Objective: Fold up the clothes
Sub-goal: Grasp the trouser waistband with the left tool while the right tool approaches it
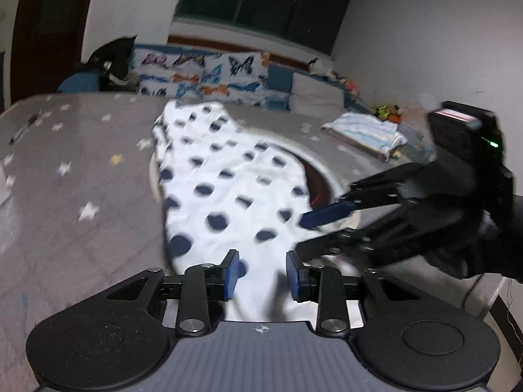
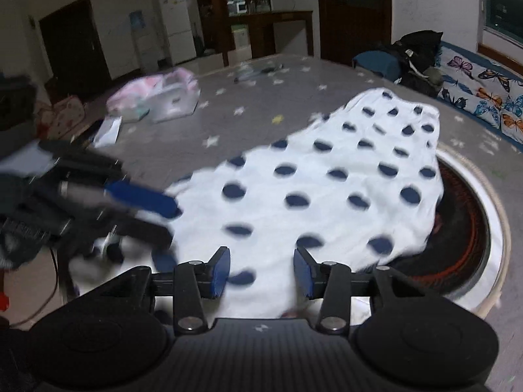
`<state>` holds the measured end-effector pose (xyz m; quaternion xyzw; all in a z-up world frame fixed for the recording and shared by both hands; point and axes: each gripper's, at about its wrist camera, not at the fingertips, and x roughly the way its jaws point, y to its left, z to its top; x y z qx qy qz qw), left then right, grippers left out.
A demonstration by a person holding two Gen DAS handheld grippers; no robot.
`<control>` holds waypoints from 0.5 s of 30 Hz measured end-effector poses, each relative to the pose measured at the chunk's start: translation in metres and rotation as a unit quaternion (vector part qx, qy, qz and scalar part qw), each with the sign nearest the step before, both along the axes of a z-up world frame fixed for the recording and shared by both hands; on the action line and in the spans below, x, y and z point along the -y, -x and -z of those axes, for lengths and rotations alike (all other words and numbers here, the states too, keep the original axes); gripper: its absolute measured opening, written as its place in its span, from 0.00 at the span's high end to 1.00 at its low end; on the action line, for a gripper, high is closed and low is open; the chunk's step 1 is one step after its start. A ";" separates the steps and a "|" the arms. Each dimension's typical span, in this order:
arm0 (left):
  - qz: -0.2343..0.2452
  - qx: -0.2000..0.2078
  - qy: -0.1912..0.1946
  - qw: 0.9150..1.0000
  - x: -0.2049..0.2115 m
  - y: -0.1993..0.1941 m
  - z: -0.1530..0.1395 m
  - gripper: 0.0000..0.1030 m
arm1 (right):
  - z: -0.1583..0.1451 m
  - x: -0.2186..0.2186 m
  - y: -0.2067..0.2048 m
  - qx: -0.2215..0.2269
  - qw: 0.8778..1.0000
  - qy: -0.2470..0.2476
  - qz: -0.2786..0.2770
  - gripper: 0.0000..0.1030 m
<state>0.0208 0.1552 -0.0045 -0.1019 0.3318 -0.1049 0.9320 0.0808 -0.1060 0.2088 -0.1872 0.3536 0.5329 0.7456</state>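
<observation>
A white garment with dark blue dots (image 1: pixel 225 179) lies spread on the grey star-patterned surface (image 1: pixel 81 170), partly over a round white-rimmed object (image 1: pixel 330 176). My left gripper (image 1: pixel 263 274) is open over the garment's near edge, with cloth between its blue pads. The right gripper shows in the left wrist view (image 1: pixel 313 232), open at the garment's right edge. In the right wrist view, my right gripper (image 2: pixel 261 272) is open over the garment (image 2: pixel 327 189), and the left gripper (image 2: pixel 163 219) reaches in from the left, blurred.
A folded light-blue striped cloth (image 1: pixel 366 134) lies at the far right. Butterfly-print cushions (image 1: pixel 202 75) line the back. A pink bag (image 2: pixel 157 94) and papers (image 2: pixel 108 130) sit at the far left. A dark bag (image 2: pixel 415 55) rests near the cushions.
</observation>
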 end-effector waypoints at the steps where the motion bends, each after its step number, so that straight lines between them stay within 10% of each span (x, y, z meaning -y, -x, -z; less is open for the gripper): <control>1: 0.000 -0.002 -0.001 1.000 0.000 0.002 0.002 0.71 | 0.003 0.002 0.004 0.003 1.000 0.006 0.002 0.57; 15: -0.004 0.006 -0.014 1.000 -0.001 0.045 0.001 0.71 | -0.012 0.009 0.057 0.028 0.999 -0.015 -0.029 0.53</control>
